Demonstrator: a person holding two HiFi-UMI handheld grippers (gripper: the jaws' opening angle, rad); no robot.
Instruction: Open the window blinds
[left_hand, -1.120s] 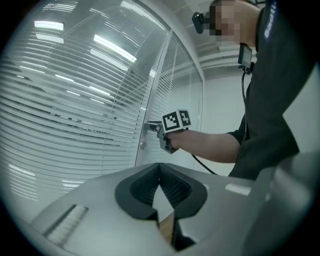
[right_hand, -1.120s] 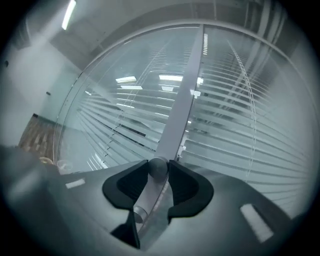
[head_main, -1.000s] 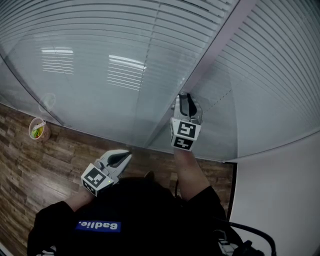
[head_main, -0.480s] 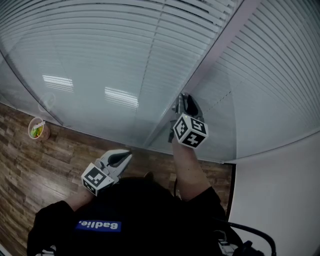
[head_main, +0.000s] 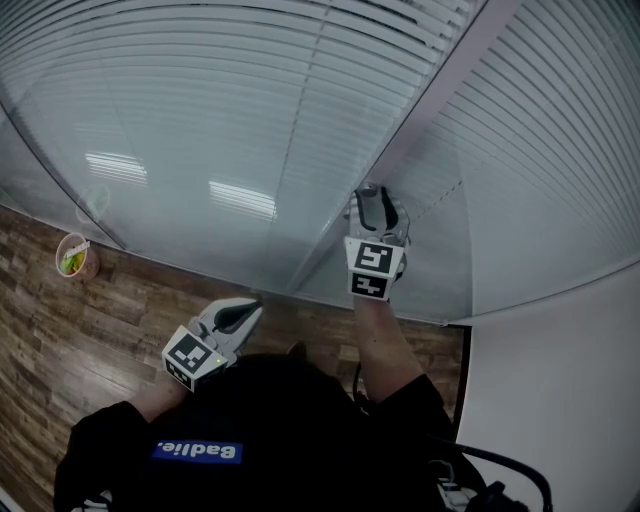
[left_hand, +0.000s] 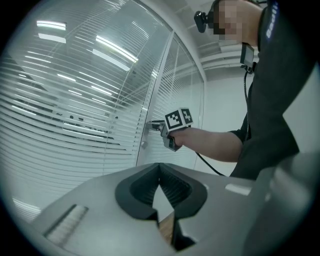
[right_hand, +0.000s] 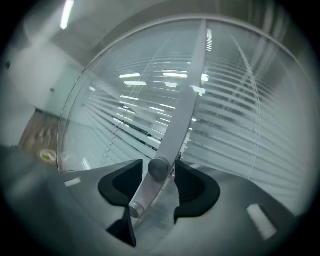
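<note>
Two grippers face a glass partition with slatted window blinds (head_main: 250, 90) behind the panes. The right gripper (right_hand: 160, 175) is raised to the grey upright frame (head_main: 440, 85) between two panes, its fingers on either side of a round knob (right_hand: 158, 168) on that frame. The fingers have just been opening and now stand apart, clear of the knob. The left gripper (head_main: 247, 314) hangs lower, near the person's body, above the wooden floor (head_main: 60, 330); its fingers are closed together on nothing. A cup (head_main: 75, 258) sits on the floor by the glass.
</note>
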